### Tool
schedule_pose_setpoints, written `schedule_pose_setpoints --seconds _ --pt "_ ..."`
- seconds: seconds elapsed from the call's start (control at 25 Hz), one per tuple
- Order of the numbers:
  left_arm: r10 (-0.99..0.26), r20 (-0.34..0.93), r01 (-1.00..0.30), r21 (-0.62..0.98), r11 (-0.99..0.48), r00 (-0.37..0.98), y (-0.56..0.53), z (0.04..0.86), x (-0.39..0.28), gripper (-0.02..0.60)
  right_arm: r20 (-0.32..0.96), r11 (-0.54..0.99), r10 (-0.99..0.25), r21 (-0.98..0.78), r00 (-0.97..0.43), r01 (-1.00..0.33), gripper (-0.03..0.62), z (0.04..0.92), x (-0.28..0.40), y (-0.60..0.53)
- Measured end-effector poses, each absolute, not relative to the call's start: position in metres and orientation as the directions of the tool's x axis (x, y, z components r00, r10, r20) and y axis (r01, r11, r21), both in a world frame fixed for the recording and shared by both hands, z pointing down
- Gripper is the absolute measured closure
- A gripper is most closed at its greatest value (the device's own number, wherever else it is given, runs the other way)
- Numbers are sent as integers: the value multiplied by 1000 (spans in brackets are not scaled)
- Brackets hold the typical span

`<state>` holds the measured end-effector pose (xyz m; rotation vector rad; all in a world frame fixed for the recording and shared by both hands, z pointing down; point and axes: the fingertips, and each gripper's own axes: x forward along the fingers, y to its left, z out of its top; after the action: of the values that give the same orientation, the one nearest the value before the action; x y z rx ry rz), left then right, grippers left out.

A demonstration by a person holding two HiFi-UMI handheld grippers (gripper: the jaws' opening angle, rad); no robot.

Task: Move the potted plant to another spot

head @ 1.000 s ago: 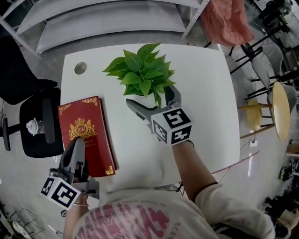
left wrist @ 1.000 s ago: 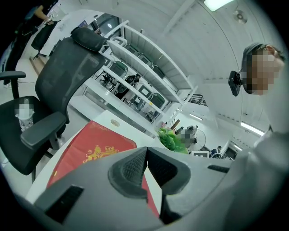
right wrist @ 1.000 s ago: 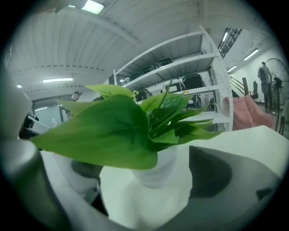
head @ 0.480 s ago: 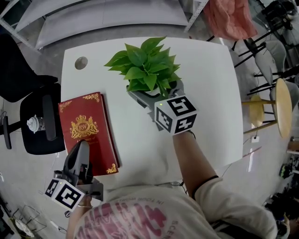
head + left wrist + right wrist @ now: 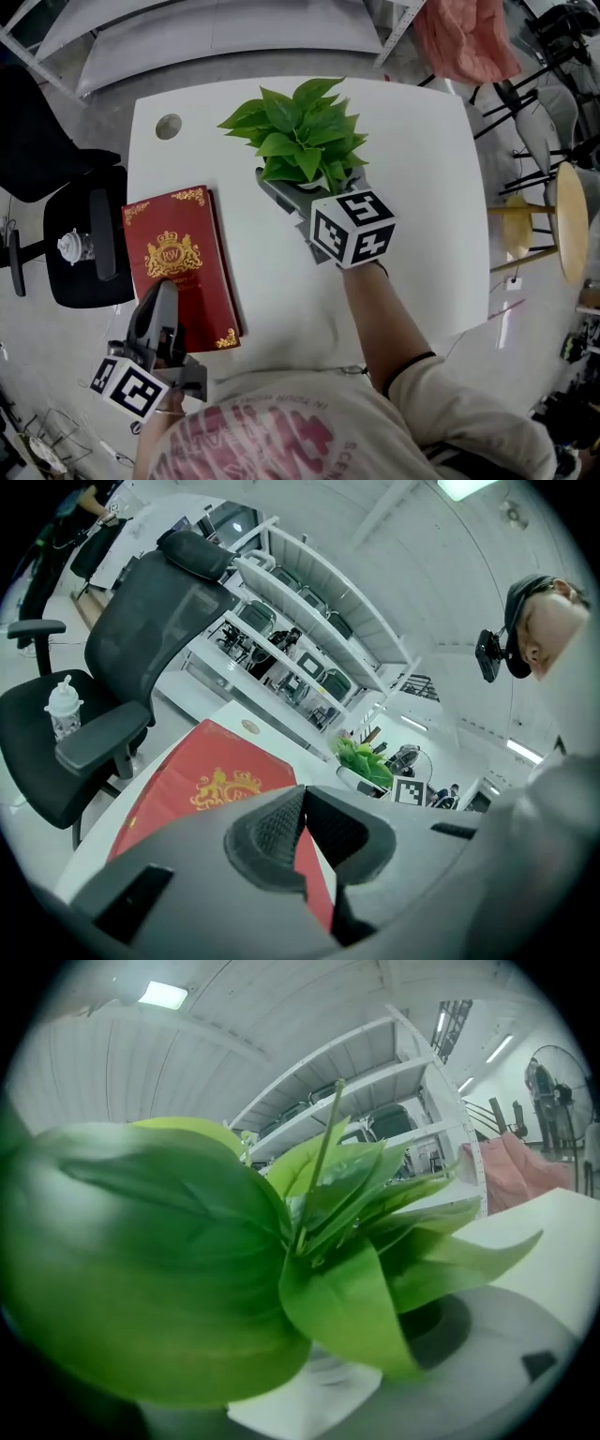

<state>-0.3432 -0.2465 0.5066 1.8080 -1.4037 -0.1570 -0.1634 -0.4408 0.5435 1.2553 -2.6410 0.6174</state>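
Note:
The potted plant (image 5: 295,141), broad green leaves in a white pot, stands at the far middle of the white table (image 5: 412,187). My right gripper (image 5: 309,176) reaches under the leaves, one jaw on each side of the pot, shut on it. In the right gripper view the leaves (image 5: 187,1251) fill the frame and hide the left jaw; the white pot (image 5: 309,1387) shows below them. My left gripper (image 5: 164,289) hangs at the table's near left, over the lower edge of a red book (image 5: 183,267), shut and holding nothing. The left gripper view shows the gripper (image 5: 302,832), the book (image 5: 216,780) and the plant (image 5: 364,759) far off.
A round cable hole (image 5: 169,126) sits at the table's far left corner. A black office chair (image 5: 80,234) with a small bottle (image 5: 73,248) on its seat stands left of the table. A wooden stool (image 5: 562,220) is to the right, white shelving (image 5: 216,37) behind.
My right gripper has pushed forward from in front of the plant until its jaws flank the pot under the leaves. The left gripper has stayed where it was.

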Motion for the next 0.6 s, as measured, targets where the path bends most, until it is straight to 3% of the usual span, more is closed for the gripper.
schedule_pose_setpoints --seconds 0.6 --pt "-851 334 -725 685 -76 405 -254 500 -325 577 383 545 -672 -324 -634 -773 49 538 -149 -417"
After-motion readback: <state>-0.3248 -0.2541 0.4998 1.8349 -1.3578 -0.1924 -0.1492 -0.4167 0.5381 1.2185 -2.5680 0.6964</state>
